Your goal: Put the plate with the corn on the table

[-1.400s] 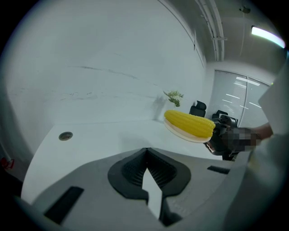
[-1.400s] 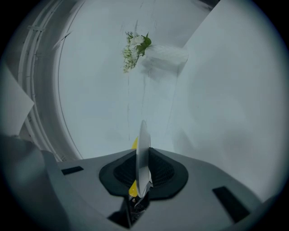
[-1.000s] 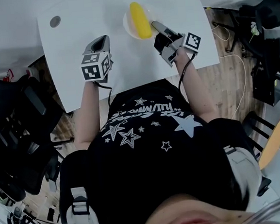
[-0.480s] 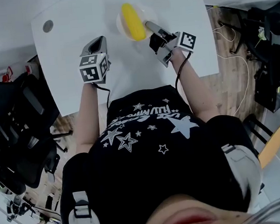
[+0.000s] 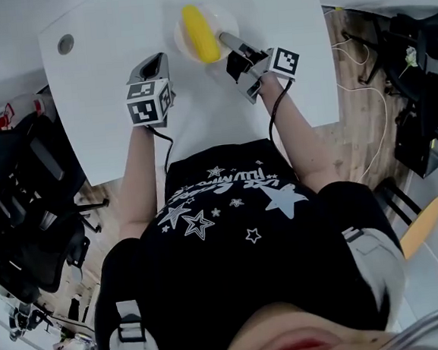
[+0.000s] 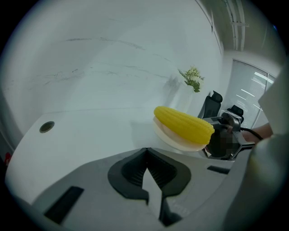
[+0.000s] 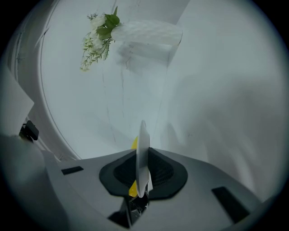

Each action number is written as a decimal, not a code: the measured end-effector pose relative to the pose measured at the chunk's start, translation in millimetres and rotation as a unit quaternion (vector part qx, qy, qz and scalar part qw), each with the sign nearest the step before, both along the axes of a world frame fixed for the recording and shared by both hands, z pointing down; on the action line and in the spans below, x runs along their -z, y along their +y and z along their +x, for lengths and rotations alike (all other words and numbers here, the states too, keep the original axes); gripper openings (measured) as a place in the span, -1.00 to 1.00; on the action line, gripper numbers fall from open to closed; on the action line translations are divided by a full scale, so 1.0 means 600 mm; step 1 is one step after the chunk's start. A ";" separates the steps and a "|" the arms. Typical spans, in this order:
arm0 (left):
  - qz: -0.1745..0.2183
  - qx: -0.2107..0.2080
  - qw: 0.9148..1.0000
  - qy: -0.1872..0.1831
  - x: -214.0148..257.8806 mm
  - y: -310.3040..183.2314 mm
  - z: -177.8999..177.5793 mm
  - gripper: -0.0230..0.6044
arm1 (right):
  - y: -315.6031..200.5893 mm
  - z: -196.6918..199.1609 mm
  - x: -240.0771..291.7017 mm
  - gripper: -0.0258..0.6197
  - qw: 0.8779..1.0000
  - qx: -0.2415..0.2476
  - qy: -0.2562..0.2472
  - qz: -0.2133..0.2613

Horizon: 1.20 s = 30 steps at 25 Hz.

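White table (image 5: 115,35) seen from above, with both grippers over it. Left gripper (image 5: 154,63): jaws closed together with nothing between them, left of the plate and nearer the person. Right gripper (image 5: 228,40): jaws clamped on the near right rim of the plate (image 5: 181,38), which shows edge-on between its pads. The plate is over the table's far middle; contact with the top cannot be told. Corn (image 5: 200,32) lies lengthwise on the plate.
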<state>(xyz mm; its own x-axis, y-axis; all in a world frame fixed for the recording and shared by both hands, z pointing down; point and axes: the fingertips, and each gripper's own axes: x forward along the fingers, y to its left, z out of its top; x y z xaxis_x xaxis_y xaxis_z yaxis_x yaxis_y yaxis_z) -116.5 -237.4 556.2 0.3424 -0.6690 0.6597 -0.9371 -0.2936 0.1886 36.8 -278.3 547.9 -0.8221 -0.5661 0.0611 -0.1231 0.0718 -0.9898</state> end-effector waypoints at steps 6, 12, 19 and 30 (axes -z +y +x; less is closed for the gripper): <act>-0.006 0.001 1.000 0.006 -0.015 -0.018 0.009 -0.91 | -0.014 0.002 -0.026 -0.81 1.000 -0.005 0.013 -0.023; -0.008 -0.009 1.000 0.007 -0.024 -0.029 0.013 -0.91 | -0.020 -0.003 -0.045 -0.81 0.999 -0.019 0.014 -0.045; -0.013 -0.010 1.000 0.013 -0.030 -0.040 0.014 -0.91 | -0.031 -0.009 -0.057 -0.81 0.997 -0.030 0.021 -0.067; -0.011 -0.009 1.000 0.025 -0.031 -0.050 0.011 -0.91 | -0.041 -0.021 -0.070 -0.81 0.992 -0.037 0.054 -0.107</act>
